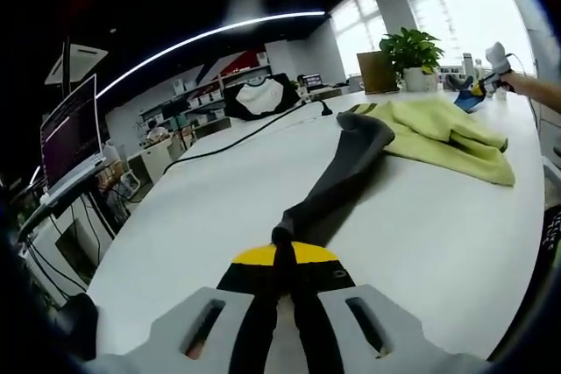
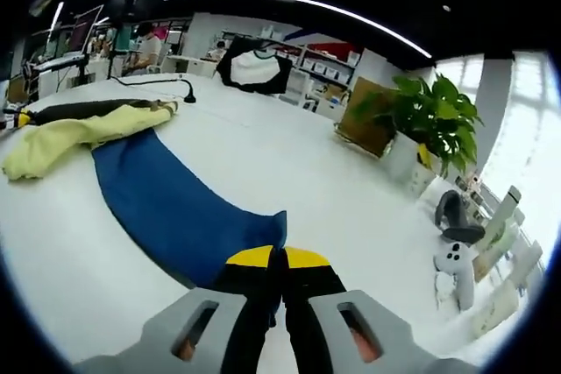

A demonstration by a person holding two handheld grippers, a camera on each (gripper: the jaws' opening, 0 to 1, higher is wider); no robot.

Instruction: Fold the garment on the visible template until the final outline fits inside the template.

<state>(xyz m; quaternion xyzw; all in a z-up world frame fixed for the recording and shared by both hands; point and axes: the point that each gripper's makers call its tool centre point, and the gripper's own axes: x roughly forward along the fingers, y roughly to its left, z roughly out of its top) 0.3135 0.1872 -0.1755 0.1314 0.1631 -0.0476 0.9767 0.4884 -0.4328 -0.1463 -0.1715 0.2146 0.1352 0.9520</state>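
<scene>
In the left gripper view, the left gripper, grey with black jaws and yellow tips, is closest. Its jaws are pressed together on the end of a dark grey sleeve. The sleeve runs away from the jaws across the big white table to the rest of the soft pale yellow garment, which lies bunched up farther along the table. A black cable snakes over the table to the left of it. Past the garment, at the far right, a hand holds the other gripper, with a bit of blue cloth at its tip. Behind that stands a green leafy plant in a white pot. On the left side of the room there is a lit computer screen; its writing is too small to read.

In the right gripper view, the right gripper is closest. Its jaws are closed on the tip of a long dark blue sleeve. The blue sleeve lies flat on the white table and leads away to the yellow garment at the far left. The grey sleeve stretches behind it. To the right, near the table edge, sit a white game-style controller and the green plant. A black and white top hangs far back in the room.
</scene>
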